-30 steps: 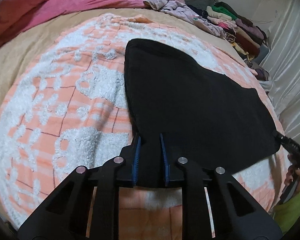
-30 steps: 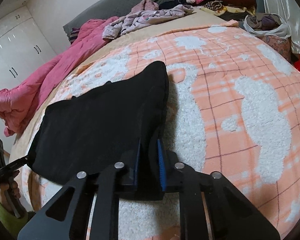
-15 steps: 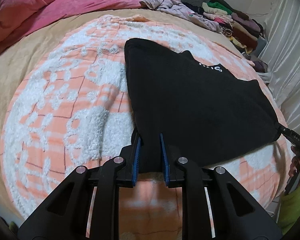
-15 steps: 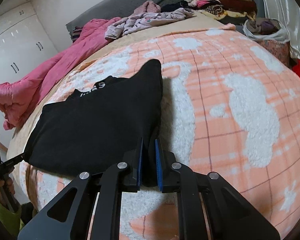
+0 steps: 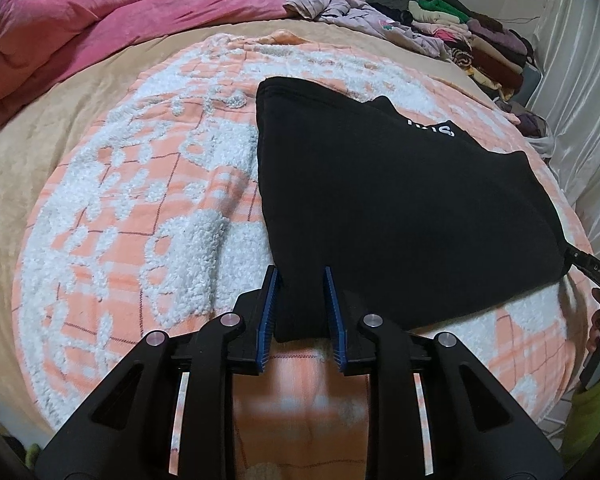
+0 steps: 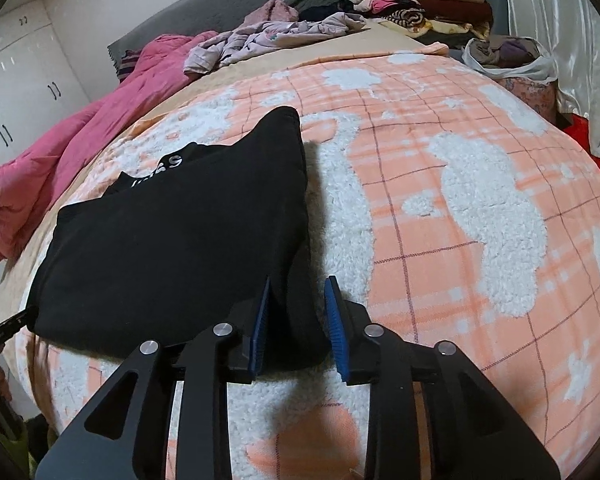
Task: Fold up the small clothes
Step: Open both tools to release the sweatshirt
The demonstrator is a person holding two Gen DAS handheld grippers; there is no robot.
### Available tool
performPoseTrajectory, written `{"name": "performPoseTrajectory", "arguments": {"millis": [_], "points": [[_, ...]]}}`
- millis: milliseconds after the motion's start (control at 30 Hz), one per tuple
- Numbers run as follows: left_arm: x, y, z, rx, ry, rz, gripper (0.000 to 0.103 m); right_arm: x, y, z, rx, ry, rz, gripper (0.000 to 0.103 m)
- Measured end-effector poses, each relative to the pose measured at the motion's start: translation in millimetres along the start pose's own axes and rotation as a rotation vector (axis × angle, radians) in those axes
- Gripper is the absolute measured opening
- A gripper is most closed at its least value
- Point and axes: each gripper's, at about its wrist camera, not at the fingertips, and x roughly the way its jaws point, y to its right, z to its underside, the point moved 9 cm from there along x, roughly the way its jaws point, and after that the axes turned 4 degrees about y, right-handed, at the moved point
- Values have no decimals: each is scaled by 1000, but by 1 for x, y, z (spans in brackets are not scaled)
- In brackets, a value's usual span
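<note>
Left wrist view: a black garment, soft, matte and thick, lies folded flat on a fluffy orange-and-white checked blanket near its front edge, white lettering showing at the garment's far side. The left gripper slants down at the garment's near left corner; its jaws are opening, blue ribbed pads flanking the cloth without pinching it. The right gripper slants down at the near right corner, jaws likewise opening and pads clear of the fabric between them.
</note>
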Motion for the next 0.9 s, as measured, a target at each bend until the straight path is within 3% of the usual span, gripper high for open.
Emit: {"name": "performPoseTrajectory", "arguments": {"millis": [433,667,900], "points": [[-15,-3,-1,-6,17,-15,19,-18,-3,-2,-26,25,31,44],[-31,-4,-8,9,54,-40,26,-39,-35,-11,-114,84,-2,50],[-45,8,-17,54,101,-60,32,-38,-80,-9,-212,87,-61,56]]}}
